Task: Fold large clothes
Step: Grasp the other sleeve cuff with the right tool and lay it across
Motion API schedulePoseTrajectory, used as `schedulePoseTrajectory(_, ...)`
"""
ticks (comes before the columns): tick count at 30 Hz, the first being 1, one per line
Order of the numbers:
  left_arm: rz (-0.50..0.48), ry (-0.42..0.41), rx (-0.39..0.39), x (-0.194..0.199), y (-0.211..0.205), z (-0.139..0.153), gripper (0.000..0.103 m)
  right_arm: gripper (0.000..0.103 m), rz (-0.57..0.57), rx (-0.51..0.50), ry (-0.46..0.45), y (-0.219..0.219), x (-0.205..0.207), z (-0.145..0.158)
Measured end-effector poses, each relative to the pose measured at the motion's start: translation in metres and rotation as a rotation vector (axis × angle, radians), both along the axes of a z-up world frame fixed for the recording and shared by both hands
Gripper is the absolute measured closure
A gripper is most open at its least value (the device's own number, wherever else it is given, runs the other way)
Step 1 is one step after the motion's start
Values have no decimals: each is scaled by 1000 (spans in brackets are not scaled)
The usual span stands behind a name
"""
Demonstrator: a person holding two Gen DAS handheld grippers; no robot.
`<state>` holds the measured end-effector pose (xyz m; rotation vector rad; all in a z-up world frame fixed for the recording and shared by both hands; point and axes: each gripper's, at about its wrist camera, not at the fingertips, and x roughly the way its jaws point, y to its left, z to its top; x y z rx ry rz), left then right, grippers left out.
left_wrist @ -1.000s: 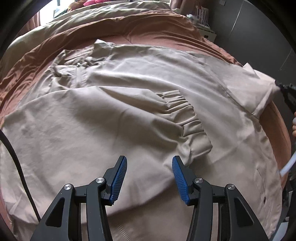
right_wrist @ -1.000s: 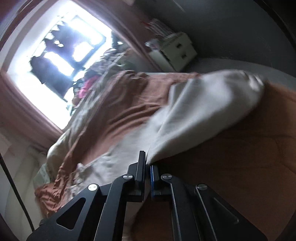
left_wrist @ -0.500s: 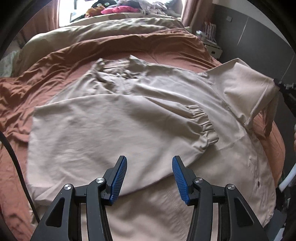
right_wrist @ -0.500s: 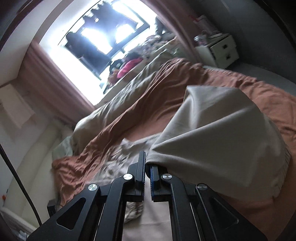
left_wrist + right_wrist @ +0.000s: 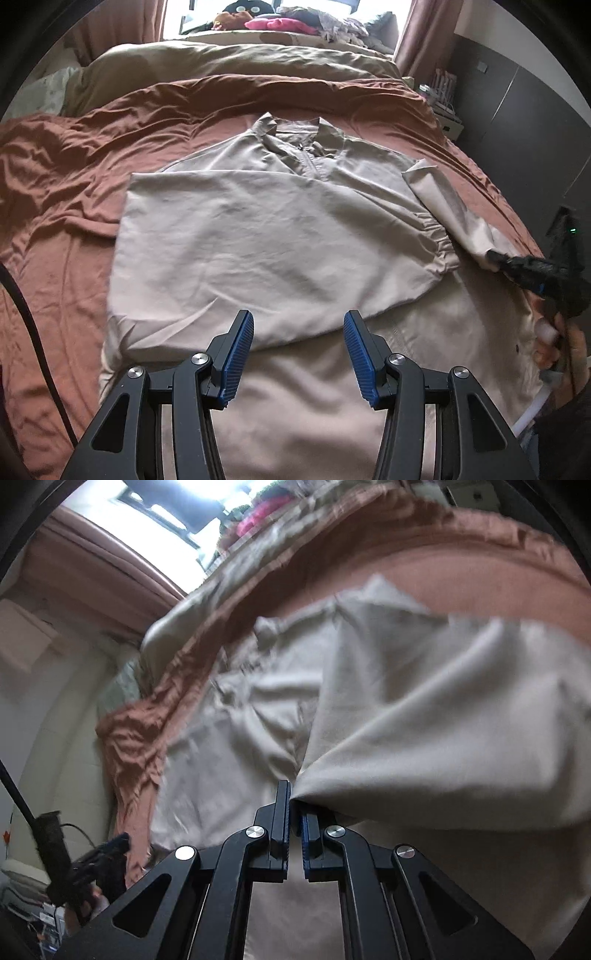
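The left hand-held gripper (image 5: pixel 298 350) hovered with jaws apart and empty above the beige zip-collared cloth jacket (image 5: pixel 266 240), which lay spread on the rust-brown bed sheet (image 5: pixel 66 192). The right hand-held gripper (image 5: pixel 294 805) was clamped on the jacket's sleeve (image 5: pixel 424 738).

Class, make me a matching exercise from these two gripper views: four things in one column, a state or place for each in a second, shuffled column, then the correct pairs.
Things:
1. left gripper
2. right gripper
3. beige jacket
4. rust-brown bedspread

States or places:
A. spread flat on the bed, one sleeve already folded across its front
B. shut on the end of the jacket's other sleeve
C. lies wrinkled under the jacket
D. jaws apart with nothing between them, above the jacket's lower part

Pairs: 1-D, 2-B, 3-A, 4-C
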<state>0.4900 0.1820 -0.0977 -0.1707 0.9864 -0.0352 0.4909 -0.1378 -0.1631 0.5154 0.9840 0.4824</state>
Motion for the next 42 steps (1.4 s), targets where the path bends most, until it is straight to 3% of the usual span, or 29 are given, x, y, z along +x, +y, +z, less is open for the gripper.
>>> schedulePoseTrajectory(3, -9, -4, 14, -10, 2, 4, 51, 94, -30, 60, 27, -12, 0, -7)
schedulePoseTrajectory(4, -12, -5, 18, -12, 2, 5, 51, 76, -30, 81, 32, -16, 1, -7)
schedulePoseTrajectory(5, -15, -7, 23, -14, 3, 6, 51, 40, -28, 103, 37, -24, 2, -6)
schedulePoseTrajectory(7, -20, -13, 26, -15, 1, 7, 51, 4, -42, 106, 10, -34, -22, -3)
schedulePoseTrajectory(10, -26, -17, 16, -13, -4, 9, 51, 4, -69, 103, -33, -59, -33, 8)
schedulePoseTrajectory(14, -36, -28, 1, -8, -20, 9, 51, 4, -200, 99, -61, -122, -38, 16)
schedulePoseTrajectory(20, -70, -7, -3, 9, -54, -5, 51, 4, -342, 109, -3, -211, -39, -3)
schedulePoseTrajectory(24, -96, 24, -8, 26, -78, -22, 51, 6, -390, 154, 17, -230, -37, -21)
schedulePoseTrajectory(28, -114, 44, -13, 35, -92, -31, 51, 28, -412, 213, 61, -235, -23, -49)
schedulePoseTrajectory(30, -120, 49, -10, 35, -93, -31, 51, 57, -430, 236, 89, -244, -9, -57)
schedulePoseTrajectory(31, -122, 48, -5, 33, -92, -30, 51, 78, -433, 243, 100, -243, -2, -59)
schedulePoseTrajectory(32, -121, 46, 0, 32, -91, -28, 51, 84, -434, 247, 89, -232, 2, -57)
schedulePoseTrajectory(35, -106, 31, 11, 24, -78, -20, 51, 96, -413, 214, -5, -206, -23, -29)
schedulePoseTrajectory(42, -30, 1, -26, 1, -34, -6, 51, 98, -276, 167, -234, -147, -54, 56)
